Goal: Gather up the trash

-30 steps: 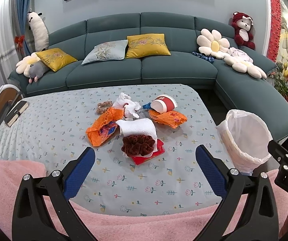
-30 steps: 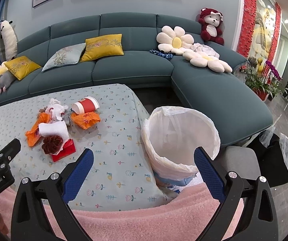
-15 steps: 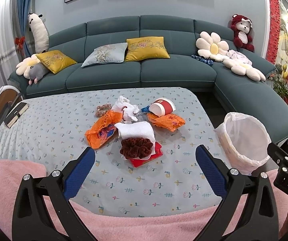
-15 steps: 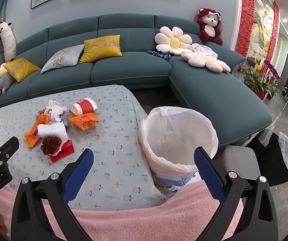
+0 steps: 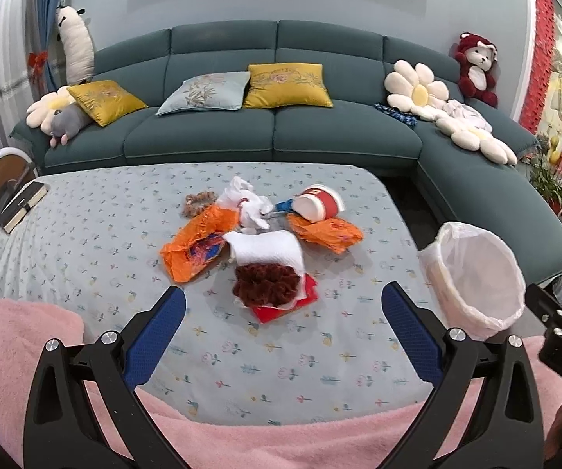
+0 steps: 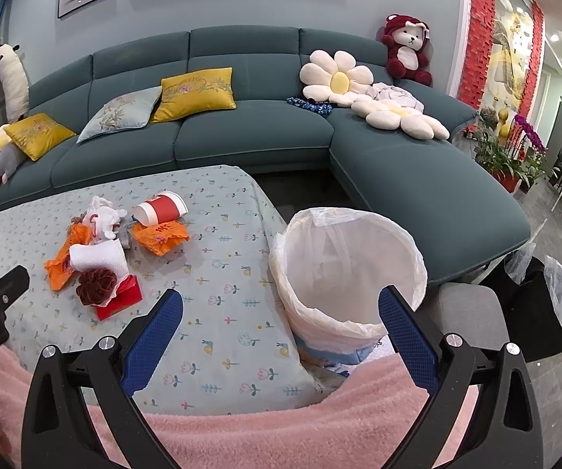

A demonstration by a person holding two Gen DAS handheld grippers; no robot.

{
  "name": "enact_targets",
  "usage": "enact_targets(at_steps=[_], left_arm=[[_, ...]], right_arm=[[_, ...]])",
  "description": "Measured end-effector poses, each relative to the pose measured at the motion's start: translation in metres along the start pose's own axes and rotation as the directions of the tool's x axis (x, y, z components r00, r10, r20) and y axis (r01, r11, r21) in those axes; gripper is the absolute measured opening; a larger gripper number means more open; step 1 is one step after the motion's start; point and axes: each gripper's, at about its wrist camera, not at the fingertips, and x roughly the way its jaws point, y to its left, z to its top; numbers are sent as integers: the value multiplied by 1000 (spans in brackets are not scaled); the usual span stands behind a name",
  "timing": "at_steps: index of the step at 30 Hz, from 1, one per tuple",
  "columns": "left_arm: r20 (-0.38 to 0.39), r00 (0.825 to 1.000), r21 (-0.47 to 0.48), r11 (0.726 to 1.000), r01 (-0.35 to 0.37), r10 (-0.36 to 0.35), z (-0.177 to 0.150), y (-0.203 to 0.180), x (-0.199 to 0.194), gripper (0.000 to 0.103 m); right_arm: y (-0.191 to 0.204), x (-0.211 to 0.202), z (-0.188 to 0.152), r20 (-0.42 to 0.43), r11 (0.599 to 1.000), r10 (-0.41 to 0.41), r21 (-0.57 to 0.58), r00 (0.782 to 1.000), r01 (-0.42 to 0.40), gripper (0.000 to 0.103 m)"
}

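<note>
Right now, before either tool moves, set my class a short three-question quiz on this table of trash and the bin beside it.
1. True or false: the paper cup stands upright.
2. Which lies nearest the left gripper? A) paper cup B) brown scrunchie C) book
3. Fill in: the lined bin stands off the table's ______ edge, seen from the grippers.

Key
1. False: it lies on its side.
2. B.
3. Right. The right gripper faces the bin, and both grippers' jaws are open and hold nothing.
</note>
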Motion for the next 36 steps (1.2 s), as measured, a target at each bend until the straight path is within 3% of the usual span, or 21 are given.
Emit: enact_targets(at_steps=[7,14,23,26,30,34,36], left_arm=[[-22,1000,-14,1000,-7,6,14,35,29,96],[-94,994,-25,998,50,-52,19,63,66,96],[-221,963,-110,985,132,-154,1,57,127,94],[-223,962,-83,986,142,-157,0,47,141,93],[-236,959,-41,987,154,-159,-5,41,157,83],[-282,940,-50,981,186,-193,-12,44,173,59],[-290,934,-52,978,200,-206,-13,44,176,56]], right_arm=[[20,16,12,0,1000,29,-8,1000,-29,95],[53,39,16,-14,998,54,-39,998,-55,95],[83,68,13,-49,994,61,-83,997,-65,95],[87,76,14,-64,994,66,-77,996,-71,95],[92,88,14,-78,994,62,-81,995,-68,95],[98,97,13,-90,993,61,-92,994,-69,95],[101,100,13,-94,993,58,-96,994,-67,95]])
